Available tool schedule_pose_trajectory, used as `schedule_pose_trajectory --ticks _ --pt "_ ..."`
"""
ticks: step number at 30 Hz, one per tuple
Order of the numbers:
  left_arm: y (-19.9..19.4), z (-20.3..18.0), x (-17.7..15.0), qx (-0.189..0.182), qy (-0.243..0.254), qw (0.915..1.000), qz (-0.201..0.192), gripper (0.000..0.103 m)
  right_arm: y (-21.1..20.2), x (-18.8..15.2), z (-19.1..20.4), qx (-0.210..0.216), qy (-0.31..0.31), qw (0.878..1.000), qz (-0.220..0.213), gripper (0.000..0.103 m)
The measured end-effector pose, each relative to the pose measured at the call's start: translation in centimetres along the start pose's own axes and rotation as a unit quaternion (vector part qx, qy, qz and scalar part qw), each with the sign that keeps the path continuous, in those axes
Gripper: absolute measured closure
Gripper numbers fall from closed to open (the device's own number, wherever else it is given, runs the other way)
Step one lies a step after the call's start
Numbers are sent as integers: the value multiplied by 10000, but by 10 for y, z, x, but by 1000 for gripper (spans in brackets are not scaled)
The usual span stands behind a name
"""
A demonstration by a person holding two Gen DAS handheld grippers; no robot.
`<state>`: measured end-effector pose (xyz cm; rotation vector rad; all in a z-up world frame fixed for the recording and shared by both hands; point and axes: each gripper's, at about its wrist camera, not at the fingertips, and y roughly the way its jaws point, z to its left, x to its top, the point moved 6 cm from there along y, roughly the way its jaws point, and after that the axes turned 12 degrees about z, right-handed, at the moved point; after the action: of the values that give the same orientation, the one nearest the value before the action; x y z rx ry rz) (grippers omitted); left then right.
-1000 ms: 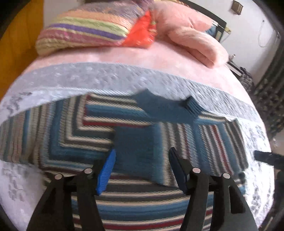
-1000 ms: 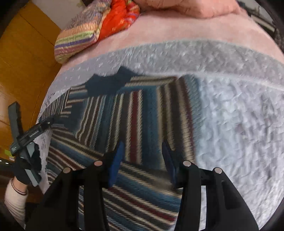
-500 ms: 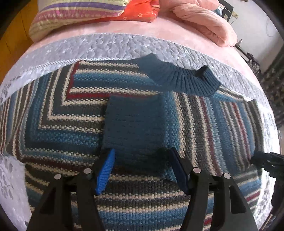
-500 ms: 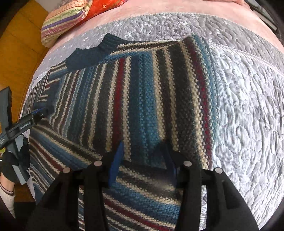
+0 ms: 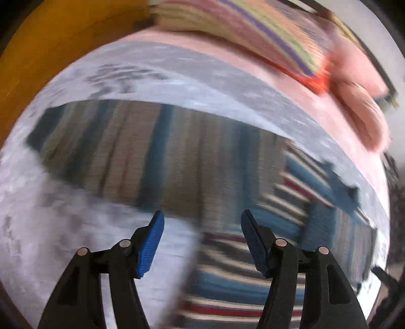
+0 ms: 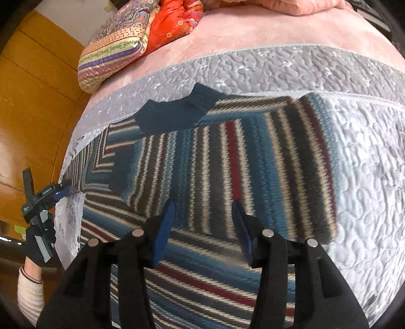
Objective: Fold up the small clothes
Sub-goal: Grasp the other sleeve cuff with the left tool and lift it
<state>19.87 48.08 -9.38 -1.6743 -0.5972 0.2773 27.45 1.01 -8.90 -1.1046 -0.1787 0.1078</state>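
while the striped knitted sweater (image 6: 227, 162) lay spread flat on the grey quilted bedspread (image 6: 354, 177), its dark blue ribbed collar (image 6: 174, 111) pointed toward the far side of the bed, and one sleeve (image 5: 141, 151) stretched out sideways over the quilt. this sleeve showed only in the left wrist view, which was much blurred, so its stripes of brown, beige and blue were hard to read. the body of the sweater had bands of blue, black, cream and dark red, and a plain dark blue patch (image 6: 121, 169) sat on it below the collar.

the right gripper (image 6: 202, 225) hovered over the lower part of the sweater body with its blue pads apart and nothing between them. the left gripper (image 5: 201, 227) was also spread wide with nothing held, above the place where the sleeve met the body; i could not tell if it touched the knit. in the right wrist view the left gripper (image 6: 62, 192) appeared at the left edge of the bedspread, just beside the sleeve, held by a hand (image 6: 40, 243) in a dark glove with a cream ribbed cuff (image 6: 30, 291).

farther away, a pink blanket (image 6: 253, 35) covered the bed, and on it lay a multicoloured striped pillow (image 6: 116, 48) next to a red-orange cushion (image 6: 174, 20). a yellow wooden wall (image 6: 33, 114) stood to the left.
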Motion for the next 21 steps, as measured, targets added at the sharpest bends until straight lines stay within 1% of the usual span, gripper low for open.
schedule_pose_trajectory --ticks 1,3,5,6,7,9,10,12,15,17,19,21 --pt "0 26 2 91 -239 9997 1 39 3 -1 2 7 -9 10000 20 55" --pt "1 57 3 230 -507 9984 21 40 9 -2 4 -7 -52 10000 79 55" --pt "4 89 4 474 -779 9958 20 40 15 -4 4 -52 -112 9998 135 54" --pt "5 102 4 478 -894 9948 33 40 16 -5 3 -72 -120 9998 151 54" --pt "6 116 4 351 -1068 9937 28 40 19 -5 2 -83 -120 9998 170 54" --pt "8 131 7 41 -1355 9908 -8 39 24 -5 0 -104 -118 9996 224 54" --pt "10 139 11 -211 -1539 9879 -9 39 28 -6 -2 -153 -138 9995 252 54" --pt "15 150 15 -542 -1782 9825 -27 39 33 -7 -4 -277 -200 9990 302 54" --pt "19 167 19 -685 -2044 9764 -126 40 38 -9 -7 -375 -288 9983 328 54" --pt "20 181 24 -890 -2263 9695 -289 40 40 -10 -10 -449 -327 9979 342 54" --pt "25 191 31 -1102 -2383 9640 -423 39 41 -10 -12 -466 -334 9977 351 54" --pt "28 198 38 -1249 -2408 9608 -574 39 42 -10 -15 -459 -334 9978 347 54"
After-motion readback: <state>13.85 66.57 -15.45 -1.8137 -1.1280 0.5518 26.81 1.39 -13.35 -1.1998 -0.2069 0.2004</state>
